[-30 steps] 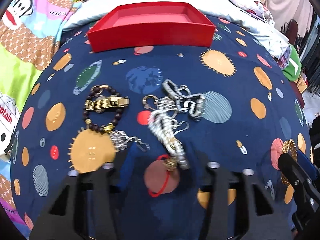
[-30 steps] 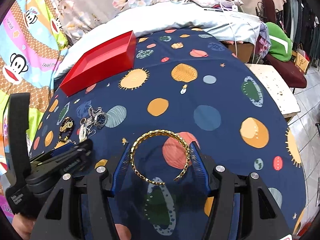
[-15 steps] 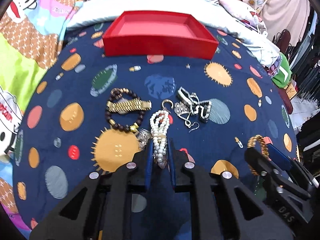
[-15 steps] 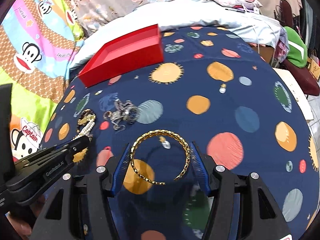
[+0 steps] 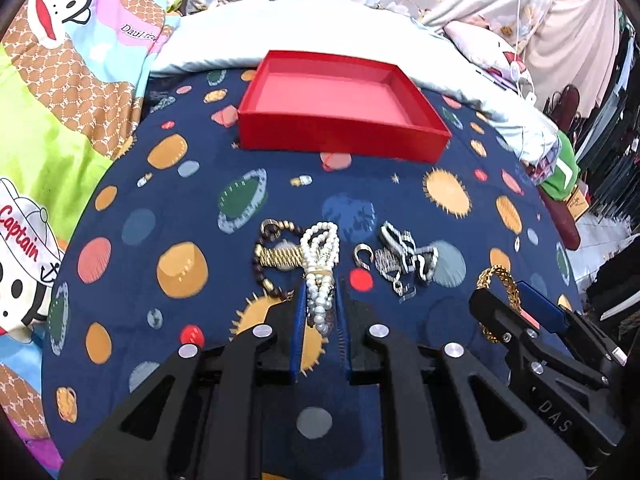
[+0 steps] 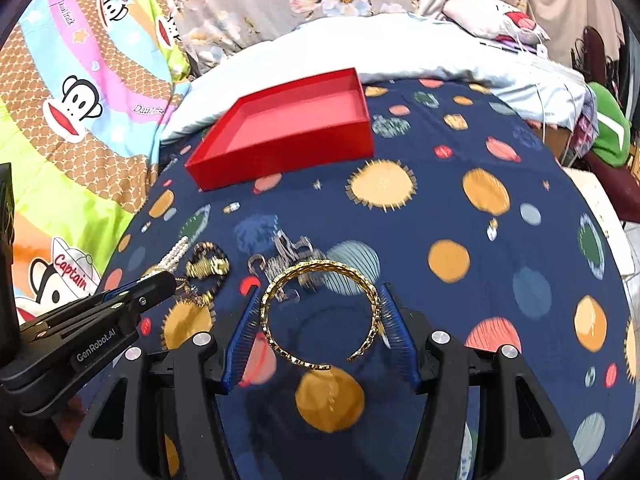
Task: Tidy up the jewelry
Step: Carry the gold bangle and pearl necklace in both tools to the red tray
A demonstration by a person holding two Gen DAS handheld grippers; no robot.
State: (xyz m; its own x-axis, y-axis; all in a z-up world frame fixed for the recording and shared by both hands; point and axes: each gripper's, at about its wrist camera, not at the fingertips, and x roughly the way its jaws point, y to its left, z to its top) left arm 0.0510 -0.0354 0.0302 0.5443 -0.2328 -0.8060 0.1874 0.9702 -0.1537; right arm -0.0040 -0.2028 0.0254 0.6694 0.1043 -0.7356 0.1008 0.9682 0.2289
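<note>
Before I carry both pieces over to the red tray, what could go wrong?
1. The pearl bracelet is pinched only at its lower end in the left gripper; its free loops hang above the gold watch and beaded bracelet and might snag them.
2. The gold bangle is an open cuff gripped across its width by the right gripper; it may flex and slip.
3. The red tray is shallow, so a high release could bounce pieces out.

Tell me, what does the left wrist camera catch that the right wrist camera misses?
Only the left wrist view shows the pearl bracelet pinched full-length in the left tool. Only the right wrist view shows the gold bangle as a whole open ring in the right tool. Both show the red tray, seemingly empty, and jewelry remaining on the planet-print cloth.
</note>
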